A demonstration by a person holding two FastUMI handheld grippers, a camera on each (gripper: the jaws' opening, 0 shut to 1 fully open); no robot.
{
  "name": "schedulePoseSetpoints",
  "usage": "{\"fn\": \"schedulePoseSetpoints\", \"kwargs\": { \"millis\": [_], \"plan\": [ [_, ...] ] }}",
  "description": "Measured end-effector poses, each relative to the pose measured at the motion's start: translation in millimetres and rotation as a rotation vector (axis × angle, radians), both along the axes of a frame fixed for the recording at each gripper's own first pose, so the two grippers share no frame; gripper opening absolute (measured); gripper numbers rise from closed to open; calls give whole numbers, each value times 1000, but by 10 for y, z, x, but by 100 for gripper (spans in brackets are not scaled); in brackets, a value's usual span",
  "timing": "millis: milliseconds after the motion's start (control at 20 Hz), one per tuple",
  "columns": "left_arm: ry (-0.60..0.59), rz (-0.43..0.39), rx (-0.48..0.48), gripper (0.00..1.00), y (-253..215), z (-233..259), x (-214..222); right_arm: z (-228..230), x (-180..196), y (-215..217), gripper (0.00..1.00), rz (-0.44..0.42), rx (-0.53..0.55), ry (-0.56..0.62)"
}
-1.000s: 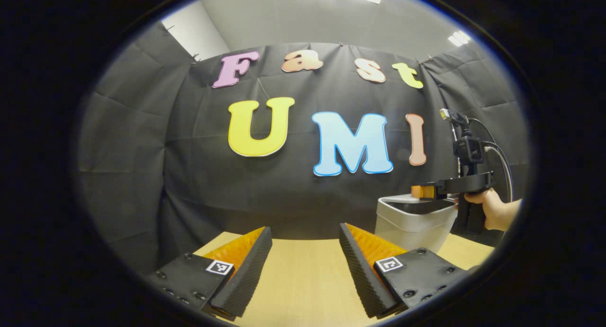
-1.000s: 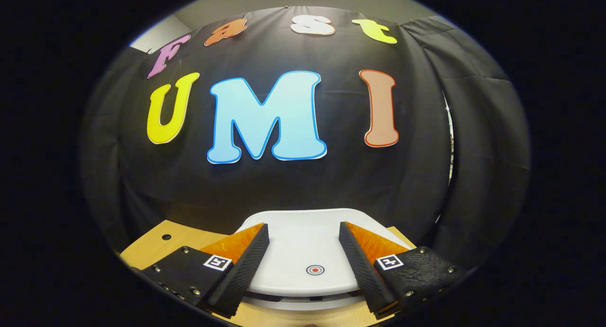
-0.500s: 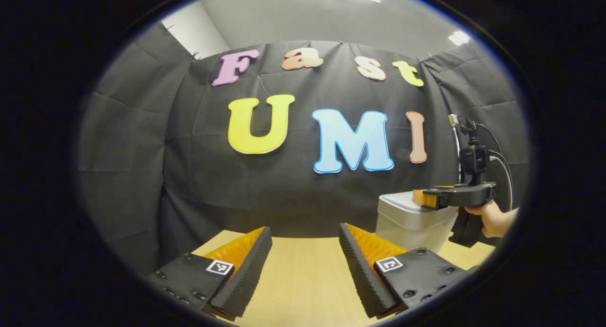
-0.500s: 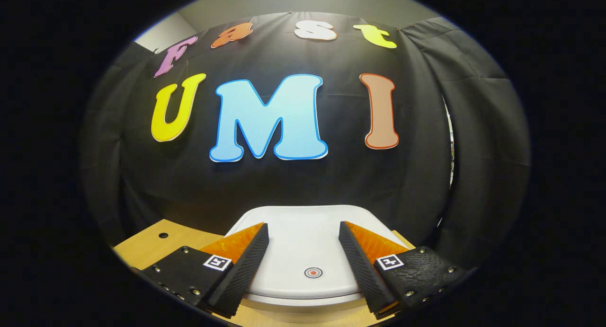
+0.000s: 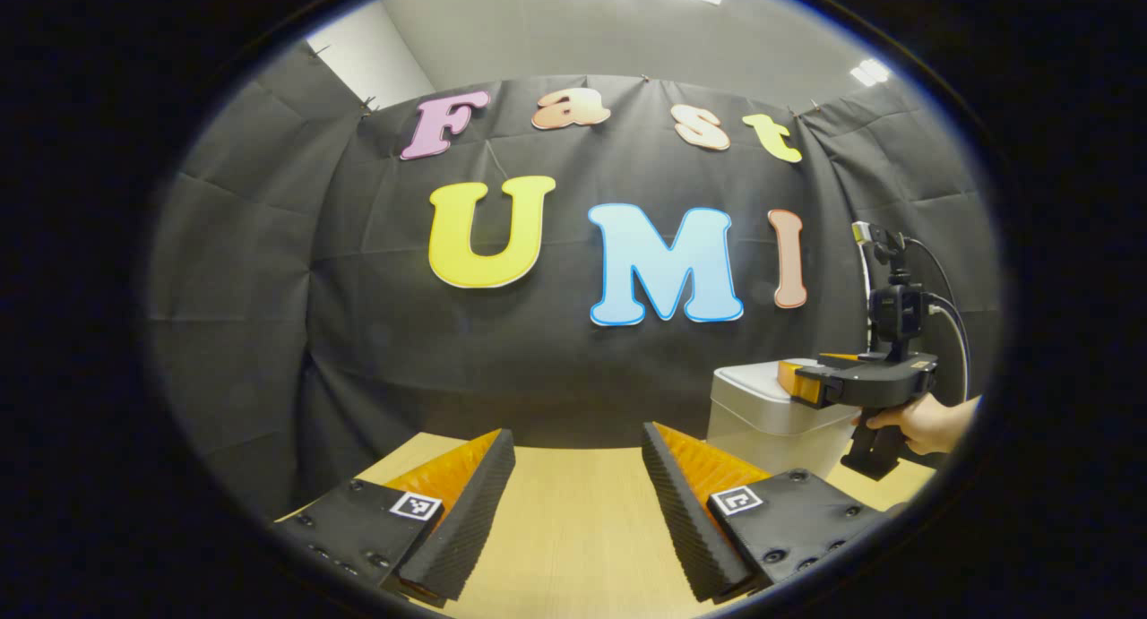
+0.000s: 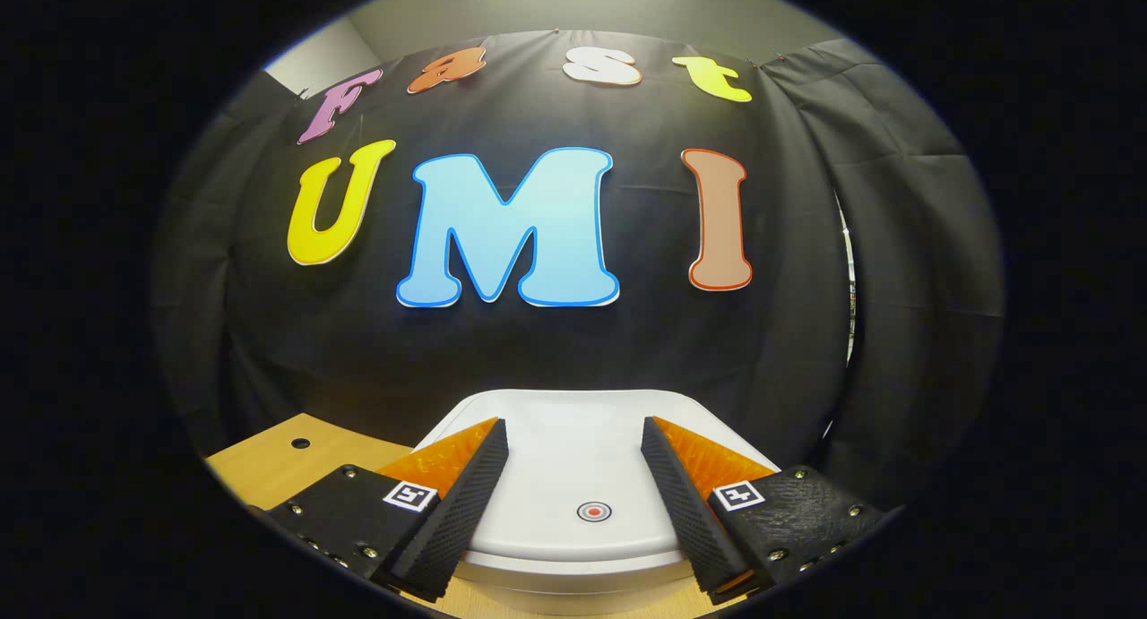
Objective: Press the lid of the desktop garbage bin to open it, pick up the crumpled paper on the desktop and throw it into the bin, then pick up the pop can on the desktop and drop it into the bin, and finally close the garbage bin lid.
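Note:
The white garbage bin (image 5: 771, 431) stands at the right of the wooden desktop (image 5: 573, 529), its lid down flat. In the right gripper view the white lid (image 6: 573, 476) lies just under my right gripper (image 6: 573, 462), which is open with nothing between its fingers; a small red ring mark (image 6: 593, 511) sits on the lid between them. From the left gripper view, that right gripper (image 5: 811, 382) hovers over the bin's top, held by a hand (image 5: 918, 422). My left gripper (image 5: 578, 476) is open above bare desktop, left of the bin.
The black cloth wall hangs close behind the desk and bin. A small hole (image 6: 300, 442) marks the desktop at the left in the right gripper view. A cable (image 5: 950, 314) runs from the right gripper's camera mast.
The bin's lid has gone from raised to shut flat. The right gripper has drawn back a little toward the right and lower. The left gripper has held still.

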State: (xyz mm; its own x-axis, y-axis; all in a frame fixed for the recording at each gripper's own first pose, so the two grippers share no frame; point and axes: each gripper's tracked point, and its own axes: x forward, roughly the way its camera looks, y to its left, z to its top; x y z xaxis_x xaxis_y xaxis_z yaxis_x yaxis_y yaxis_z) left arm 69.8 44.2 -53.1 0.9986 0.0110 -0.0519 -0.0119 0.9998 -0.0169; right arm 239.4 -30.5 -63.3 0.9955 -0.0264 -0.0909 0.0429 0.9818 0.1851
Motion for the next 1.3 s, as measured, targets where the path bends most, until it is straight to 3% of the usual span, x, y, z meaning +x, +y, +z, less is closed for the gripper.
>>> {"fn": "schedulePoseSetpoints", "kwargs": {
  "millis": [700, 1300],
  "plan": [
    [41, -29, -19, 96, -218, -11, -23, -24, -12, 7, 97, -20, 12, -33],
    [-7, -15, -1, 96, -331, 293, -396, 21, -34, -9, 96, -7, 24, 1]
  ]
}}
